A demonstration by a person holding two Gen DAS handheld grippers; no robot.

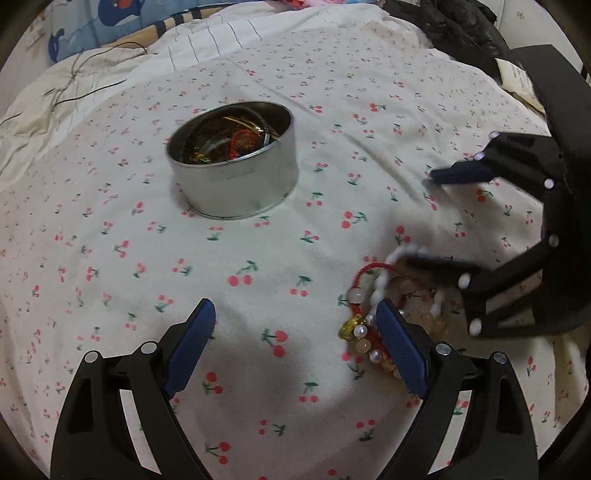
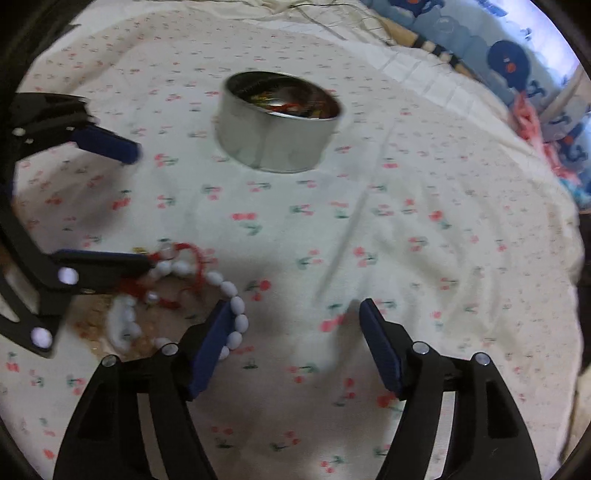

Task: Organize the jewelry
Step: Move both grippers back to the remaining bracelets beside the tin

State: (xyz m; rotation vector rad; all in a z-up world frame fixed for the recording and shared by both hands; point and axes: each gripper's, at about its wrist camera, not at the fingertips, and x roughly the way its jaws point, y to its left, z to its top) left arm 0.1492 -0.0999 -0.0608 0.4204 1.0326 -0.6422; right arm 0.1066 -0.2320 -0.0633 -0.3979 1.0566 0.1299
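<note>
A round metal tin [image 1: 232, 162] stands on the cherry-print sheet with several pieces of jewelry inside; it also shows in the right wrist view [image 2: 277, 122]. A heap of loose jewelry [image 1: 388, 314] lies on the sheet: a white bead bracelet [image 2: 231, 295], a red cord bracelet [image 2: 192, 258], pearls and amber beads. My left gripper [image 1: 295, 314] is open and empty, its right finger touching the heap. My right gripper [image 2: 295, 314] is open and empty, its left finger against the white beads; it also shows in the left wrist view [image 1: 421, 218], one finger beside the heap.
The cherry-print bed sheet [image 1: 258, 295] covers the whole work surface, with wrinkles at the right. A thin cable [image 1: 74, 81] lies at the far left. A dark bag [image 1: 461, 29] sits at the far right edge. A blue patterned pillow [image 2: 517, 62] lies behind.
</note>
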